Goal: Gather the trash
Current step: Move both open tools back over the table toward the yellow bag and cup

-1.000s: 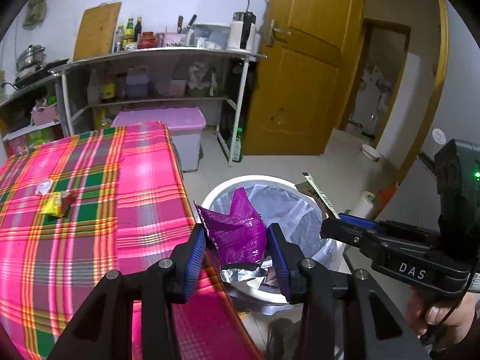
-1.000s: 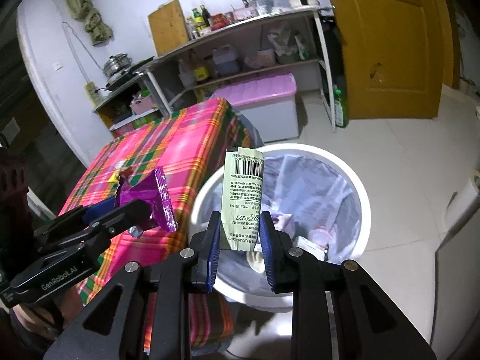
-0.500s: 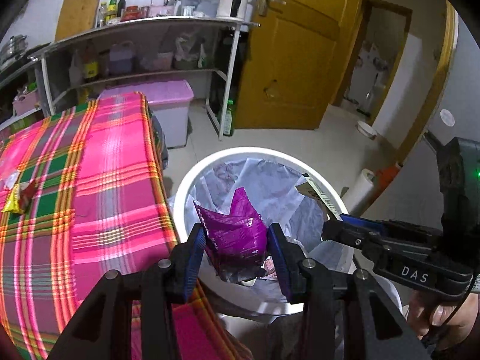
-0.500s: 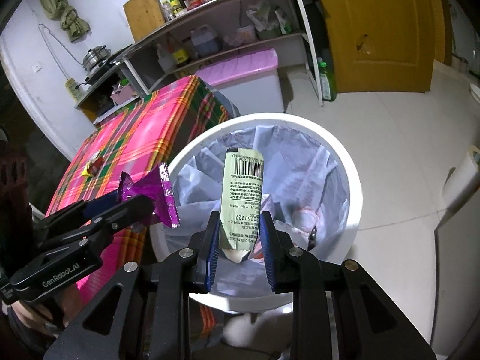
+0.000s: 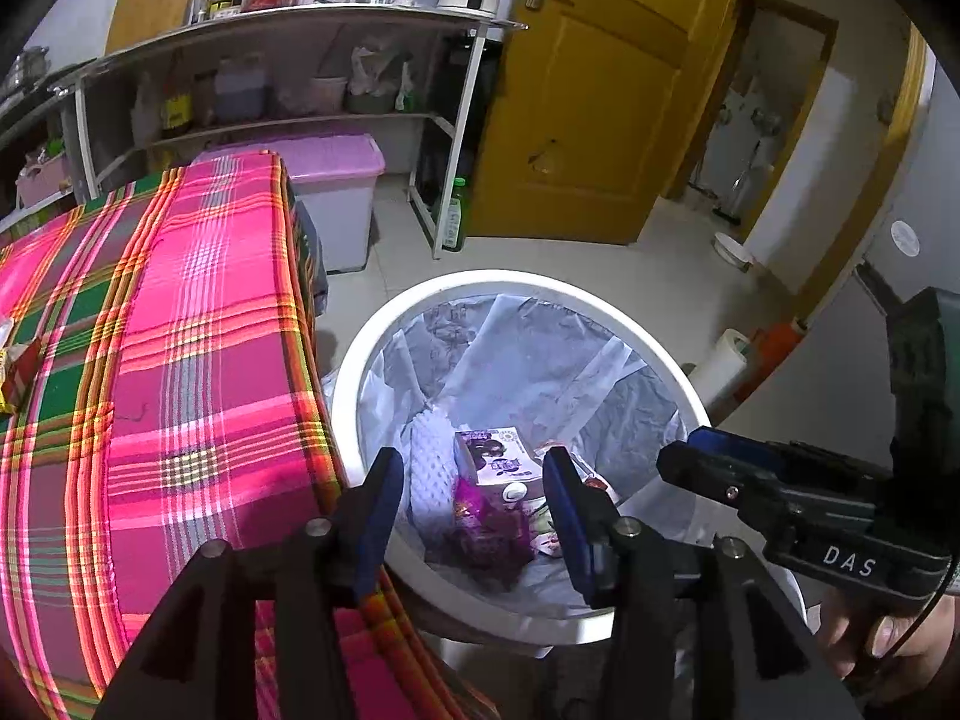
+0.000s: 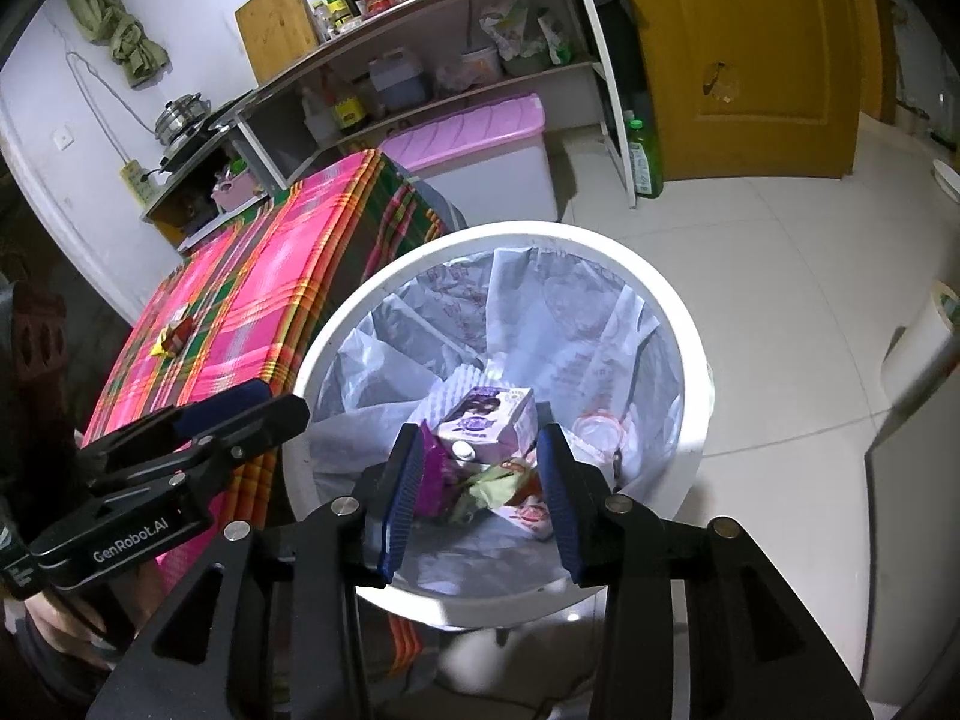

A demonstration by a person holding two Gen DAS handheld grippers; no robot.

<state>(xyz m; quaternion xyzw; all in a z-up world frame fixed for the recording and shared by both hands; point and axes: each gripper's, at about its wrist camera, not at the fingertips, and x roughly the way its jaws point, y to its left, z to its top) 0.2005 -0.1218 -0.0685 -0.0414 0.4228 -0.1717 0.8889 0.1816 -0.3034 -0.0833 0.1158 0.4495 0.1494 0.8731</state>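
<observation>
Both grippers hover over the white trash bin (image 5: 360,372), which stands on the tiled floor just right of the desk (image 5: 198,360) with its pink plaid cloth. The left gripper (image 5: 468,510) has its fingers spread wide with nothing between them, and so does the right gripper (image 6: 480,486), which hangs above the near part of the bin's mouth. In the left wrist view the right gripper reaches in from the right side, level with the bin's rim. The bin is lined with a pale plastic bag (image 6: 540,312), and the trash lies at its bottom: a purple wrapper (image 5: 492,528) rests crumpled at the near side, touching a small purple-and-white carton (image 6: 486,414) that sits just beyond it. A crumpled green wrapper (image 6: 492,483) lies beside them in the right wrist view, near a clear round lid (image 6: 594,429) to the right. Far left on the desk, well apart from the bin, a small yellow and red wrapper (image 6: 174,333) sits on the cloth.
</observation>
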